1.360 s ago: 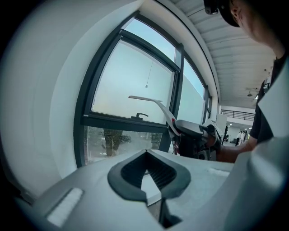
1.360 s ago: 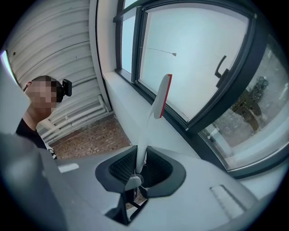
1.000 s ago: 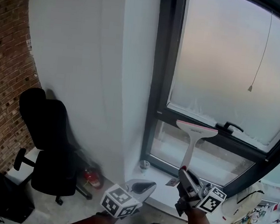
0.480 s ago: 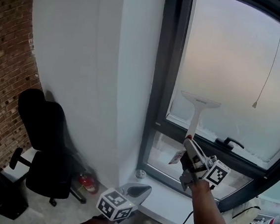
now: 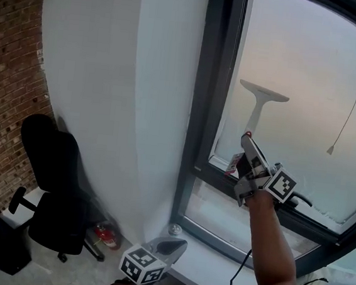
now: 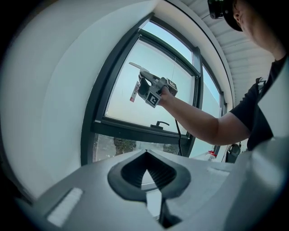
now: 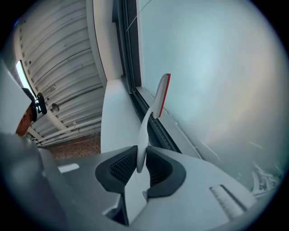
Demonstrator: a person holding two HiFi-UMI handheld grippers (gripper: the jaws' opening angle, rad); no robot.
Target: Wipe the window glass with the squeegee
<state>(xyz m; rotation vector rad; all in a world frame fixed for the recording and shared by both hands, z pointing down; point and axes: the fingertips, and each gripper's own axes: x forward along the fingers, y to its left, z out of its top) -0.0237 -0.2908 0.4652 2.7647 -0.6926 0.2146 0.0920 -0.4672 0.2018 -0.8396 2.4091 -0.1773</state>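
Up the frosted window glass (image 5: pixel 306 63) goes the right gripper (image 5: pixel 248 141): a second ago it was level with the lower pane, and now it stands over the upper pane, above the dark window frame (image 5: pixel 203 110). Its jaws pinch the handle of the white plastic squeegee with a red-edged blade (image 5: pixel 258 103), whose T-shaped head lies against the glass at 12 o'clock from the gripper. From that gripper's own camera the handle (image 7: pixel 151 110) runs straight out from between the ribbed pads (image 7: pixel 118 168). The left gripper (image 5: pixel 178 244) hangs low at 6 o'clock, jaws pressed together on nothing (image 6: pixel 146 155). At 8 o'clock a black office chair (image 5: pixel 53 182) stands by the white wall (image 5: pixel 103 67)
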